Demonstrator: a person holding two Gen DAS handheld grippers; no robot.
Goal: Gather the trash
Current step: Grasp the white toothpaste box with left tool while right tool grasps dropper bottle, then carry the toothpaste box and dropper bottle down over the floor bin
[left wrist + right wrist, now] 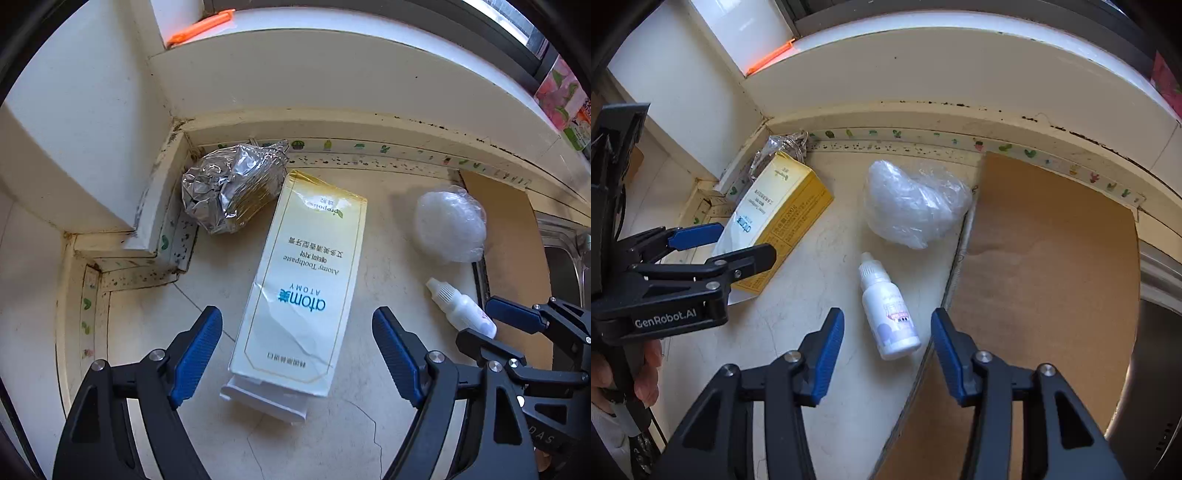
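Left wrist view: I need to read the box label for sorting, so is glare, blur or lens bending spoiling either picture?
Left wrist view: white-and-yellow toothpaste carton sharp and legible, upside down; crumpled silver foil wrapper glints. Right wrist view: wall edge bows, small white dropper bottle sharp.

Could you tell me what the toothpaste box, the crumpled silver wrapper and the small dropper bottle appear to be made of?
Toothpaste box: thin glossy printed cardboard, judging by its creases and torn open flap.
Crumpled silver wrapper: metallic foil or metallised film; mirror-bright, sharply creased facets; which one is unclear.
Small dropper bottle: smooth, opaque white plastic, apparently, with a ribbed cap and printed label.
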